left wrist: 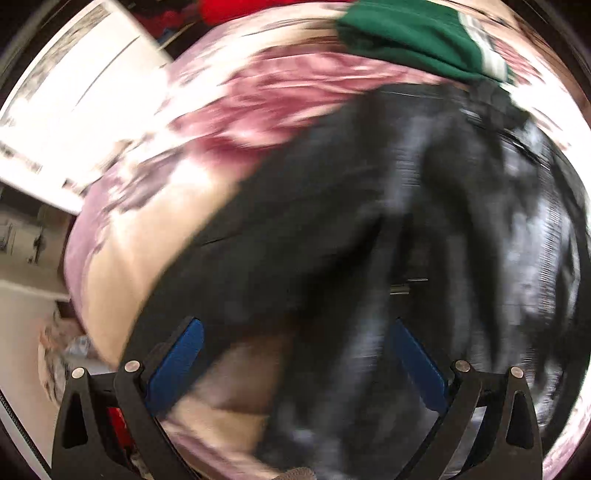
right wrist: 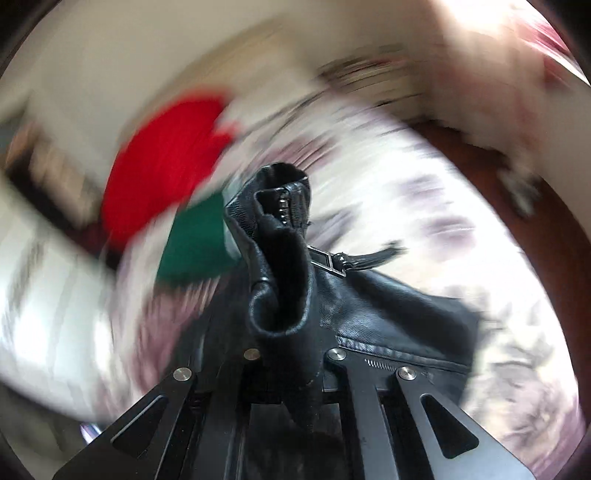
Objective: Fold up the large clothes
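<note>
A: Right gripper (right wrist: pixel 291 354) status?
B: Jaws pressed together, pinching a fold of the black jacket (right wrist: pixel 369 314), which bunches up ahead of them.
A: Left gripper (left wrist: pixel 295 332)?
B: Jaws spread wide above the jacket (left wrist: pixel 332 206), nothing between the blue pads (left wrist: pixel 181 354).
A: Jacket location?
B: On the floral bedspread (left wrist: pixel 177 229), green garment (left wrist: pixel 413 33) touching its far end

The left gripper (left wrist: pixel 295 350) points steeply downward, its two blue-padded fingers (left wrist: pixel 177 363) spread wide apart with nothing pinched between them. The right gripper (right wrist: pixel 295 354) has its black fingers drawn tight together, clamped on a rolled fold of a black leather jacket (right wrist: pixel 280 266).
</note>
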`<action>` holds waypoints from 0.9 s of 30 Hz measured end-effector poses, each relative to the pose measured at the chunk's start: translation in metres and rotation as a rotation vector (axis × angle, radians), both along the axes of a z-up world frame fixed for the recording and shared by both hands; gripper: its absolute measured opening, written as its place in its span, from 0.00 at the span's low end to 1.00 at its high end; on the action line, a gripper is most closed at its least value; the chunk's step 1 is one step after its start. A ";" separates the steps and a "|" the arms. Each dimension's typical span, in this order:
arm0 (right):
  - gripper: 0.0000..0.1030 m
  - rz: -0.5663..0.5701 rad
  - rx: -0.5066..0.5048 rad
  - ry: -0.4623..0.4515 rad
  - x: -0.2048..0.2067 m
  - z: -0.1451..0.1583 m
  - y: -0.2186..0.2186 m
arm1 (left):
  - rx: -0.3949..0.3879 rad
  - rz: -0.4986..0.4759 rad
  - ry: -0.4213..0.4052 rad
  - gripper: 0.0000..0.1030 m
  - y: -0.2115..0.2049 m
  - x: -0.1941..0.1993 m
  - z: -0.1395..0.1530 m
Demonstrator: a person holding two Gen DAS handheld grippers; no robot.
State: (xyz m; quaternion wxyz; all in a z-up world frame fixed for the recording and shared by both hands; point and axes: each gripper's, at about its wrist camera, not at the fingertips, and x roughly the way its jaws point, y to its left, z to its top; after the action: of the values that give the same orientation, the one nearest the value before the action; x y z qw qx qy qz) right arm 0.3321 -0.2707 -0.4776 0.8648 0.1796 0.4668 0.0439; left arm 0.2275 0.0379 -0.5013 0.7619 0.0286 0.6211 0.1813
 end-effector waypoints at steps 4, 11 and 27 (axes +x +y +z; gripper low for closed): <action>0.06 0.384 -0.169 0.076 -0.031 -0.057 0.164 | 0.051 0.100 0.004 1.00 0.064 -0.033 0.004; 0.06 0.849 -0.440 0.133 -0.149 -0.147 0.312 | 0.095 0.179 0.043 1.00 0.123 -0.067 -0.008; 0.71 0.352 0.105 0.469 -0.187 -0.131 0.174 | -0.056 0.310 0.079 1.00 0.186 -0.120 -0.010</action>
State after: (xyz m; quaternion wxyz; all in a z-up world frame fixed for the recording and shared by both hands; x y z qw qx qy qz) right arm 0.1451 -0.0966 -0.6082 0.7020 0.1455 0.6750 0.1744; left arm 0.1071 0.2238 -0.5115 0.7002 -0.0816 0.6525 0.2781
